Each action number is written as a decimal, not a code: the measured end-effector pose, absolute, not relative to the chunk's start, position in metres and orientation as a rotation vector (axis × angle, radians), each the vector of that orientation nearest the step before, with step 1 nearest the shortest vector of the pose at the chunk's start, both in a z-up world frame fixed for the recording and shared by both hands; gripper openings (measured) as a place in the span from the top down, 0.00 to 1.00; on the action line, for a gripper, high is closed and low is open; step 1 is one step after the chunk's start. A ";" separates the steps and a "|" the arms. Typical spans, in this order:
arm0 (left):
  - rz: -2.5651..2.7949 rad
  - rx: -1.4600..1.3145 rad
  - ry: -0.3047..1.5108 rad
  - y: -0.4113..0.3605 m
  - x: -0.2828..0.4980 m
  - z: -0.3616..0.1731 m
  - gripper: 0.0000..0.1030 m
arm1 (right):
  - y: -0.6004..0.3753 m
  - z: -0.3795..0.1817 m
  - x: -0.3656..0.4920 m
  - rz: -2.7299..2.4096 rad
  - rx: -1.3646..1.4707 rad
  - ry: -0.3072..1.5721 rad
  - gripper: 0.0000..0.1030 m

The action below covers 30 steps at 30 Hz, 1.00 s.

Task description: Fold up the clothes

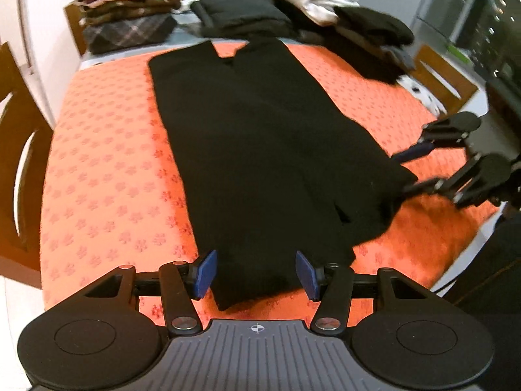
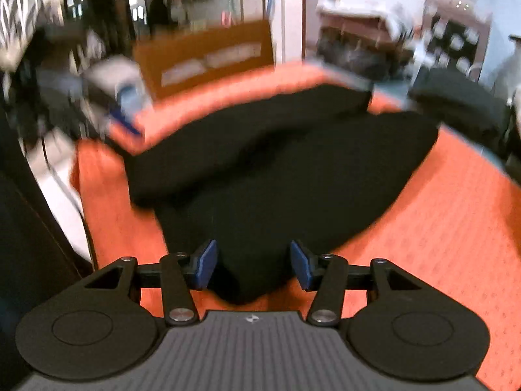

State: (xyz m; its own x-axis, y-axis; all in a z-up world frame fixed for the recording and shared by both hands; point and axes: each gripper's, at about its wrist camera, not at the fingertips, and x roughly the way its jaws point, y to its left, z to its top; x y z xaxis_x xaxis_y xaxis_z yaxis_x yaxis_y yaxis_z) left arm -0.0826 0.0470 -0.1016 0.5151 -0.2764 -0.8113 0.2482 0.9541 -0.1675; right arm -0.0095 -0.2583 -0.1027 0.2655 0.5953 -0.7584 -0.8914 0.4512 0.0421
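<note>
1. Black fabric: a long garment (image 1: pixel 260 150), apparently trousers with two legs side by side, lies flat and lengthwise on the table (image 1: pixel 107 169), which is covered by an orange cloth with a repeating flower pattern.
2. Left tongs (image 1: pixel 257 275): seen from the left wrist camera, the two blue pads (image 1: pixel 205 273) stand apart, one at each side of the garment's near end. The fabric passes between them, but neither pad presses on it.
3. Right tongs (image 2: pixel 252 265): in the right wrist view, which is blurred, the blue pads stand apart astride another end or corner of the same black garment; no pad is seen clamping the cloth.
4. Right tongs as seen from the left wrist view (image 1: pixel 420 166): they reach in from the right edge of the table, jaws parted, with the tips at the garment's right border. Whether the tips touch the fabric cannot be told because of blur.
5. Background, far end of the table: a stack of folded clothes (image 1: pixel 130 9) in plaid and dark red tones at the left, a dark folded pile (image 1: pixel 241 16) in the middle, and a heap of dark and white items (image 1: pixel 351 13) at the right.
6. Wooden chair back (image 1: pixel 19 150) stands beside the table's left edge.
</note>
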 end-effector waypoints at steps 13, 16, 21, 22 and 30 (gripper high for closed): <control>-0.441 0.161 0.941 0.022 -0.095 -0.103 0.32 | -0.257 -0.100 -0.055 1.063 -0.670 0.666 0.46; -0.451 0.192 0.917 0.015 -0.095 -0.103 0.29 | -0.241 -0.104 -0.058 1.098 -0.789 0.603 0.45; -0.453 0.250 0.888 0.005 -0.092 -0.105 0.29 | -0.225 -0.108 -0.065 1.137 -0.962 0.501 0.44; -0.454 0.259 0.881 0.004 -0.092 -0.104 0.29 | -0.223 -0.106 -0.066 1.141 -0.982 0.480 0.44; -0.464 0.254 0.871 -0.001 -0.087 -0.104 0.29 | -0.212 -0.102 -0.072 1.224 -1.041 0.433 0.34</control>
